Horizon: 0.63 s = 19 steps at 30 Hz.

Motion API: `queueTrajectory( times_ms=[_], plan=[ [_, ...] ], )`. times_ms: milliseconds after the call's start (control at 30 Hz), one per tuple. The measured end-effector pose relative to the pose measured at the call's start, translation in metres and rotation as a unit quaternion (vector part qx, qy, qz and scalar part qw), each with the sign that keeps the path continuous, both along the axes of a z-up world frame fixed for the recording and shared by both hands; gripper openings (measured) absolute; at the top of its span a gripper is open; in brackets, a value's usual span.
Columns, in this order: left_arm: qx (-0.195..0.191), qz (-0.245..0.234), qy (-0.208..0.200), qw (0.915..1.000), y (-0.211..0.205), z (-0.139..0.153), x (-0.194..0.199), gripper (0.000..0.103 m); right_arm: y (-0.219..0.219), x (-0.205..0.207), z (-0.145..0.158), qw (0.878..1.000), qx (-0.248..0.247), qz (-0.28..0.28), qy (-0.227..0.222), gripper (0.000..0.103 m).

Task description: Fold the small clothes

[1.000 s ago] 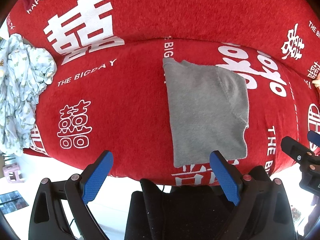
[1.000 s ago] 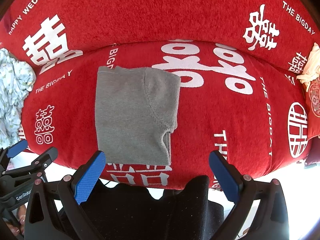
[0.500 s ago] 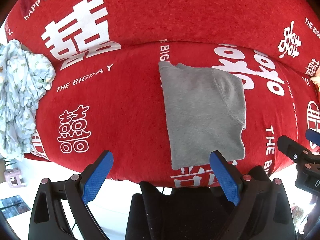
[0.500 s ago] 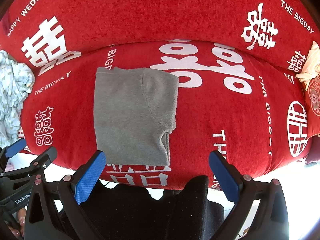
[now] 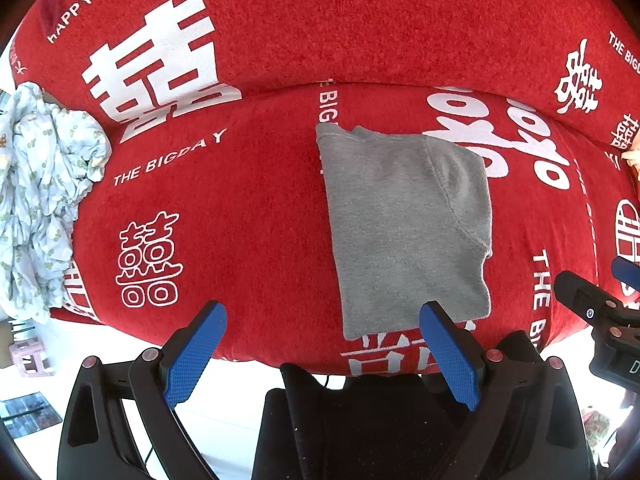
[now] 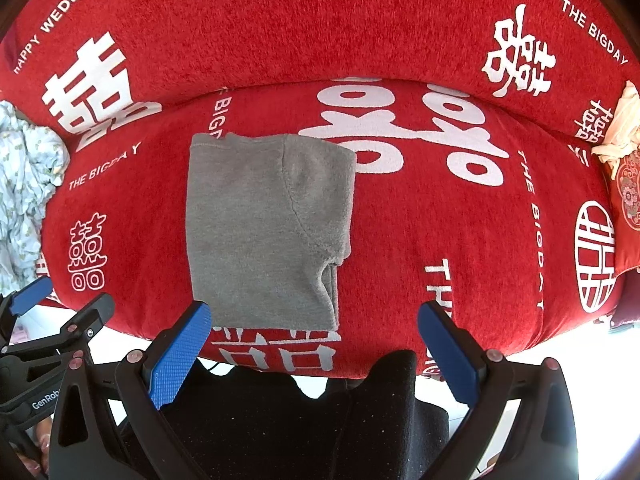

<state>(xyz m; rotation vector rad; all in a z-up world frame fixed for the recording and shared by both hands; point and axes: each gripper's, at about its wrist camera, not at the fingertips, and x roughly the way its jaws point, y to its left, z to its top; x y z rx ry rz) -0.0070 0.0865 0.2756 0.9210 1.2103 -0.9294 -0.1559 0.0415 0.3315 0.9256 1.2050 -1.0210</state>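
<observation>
A small grey knit garment [image 5: 404, 224] lies folded into a flat rectangle on the red sofa seat [image 5: 240, 220]; it also shows in the right wrist view [image 6: 264, 228]. My left gripper [image 5: 320, 348] is open and empty, held back from the seat's front edge, with the garment's near edge just beyond its right finger. My right gripper [image 6: 316, 352] is open and empty, also short of the front edge, with the garment ahead of its left finger. Neither gripper touches the cloth.
A crumpled pale patterned garment [image 5: 36, 200] is heaped at the sofa's left end. A cream cloth and a red embroidered cushion [image 6: 624, 184] sit at the right end. The sofa back [image 5: 320, 20] rises behind. Black fabric [image 6: 300, 420] lies below the grippers.
Both grippers have drawn back and down slightly from the sofa, so the grey garment sits a little higher in both views. The garment has not moved.
</observation>
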Motion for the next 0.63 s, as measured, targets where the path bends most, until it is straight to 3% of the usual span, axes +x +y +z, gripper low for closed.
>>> queueTrajectory(
  times_ms=[633],
  plan=[
    [-0.009, -0.008, 0.013, 0.9998, -0.0060, -0.0030, -0.0012, 0.098, -0.0027, 0.0018, -0.0093, 1.000, 0.015, 0.008, 0.002, 0.103]
  ],
)
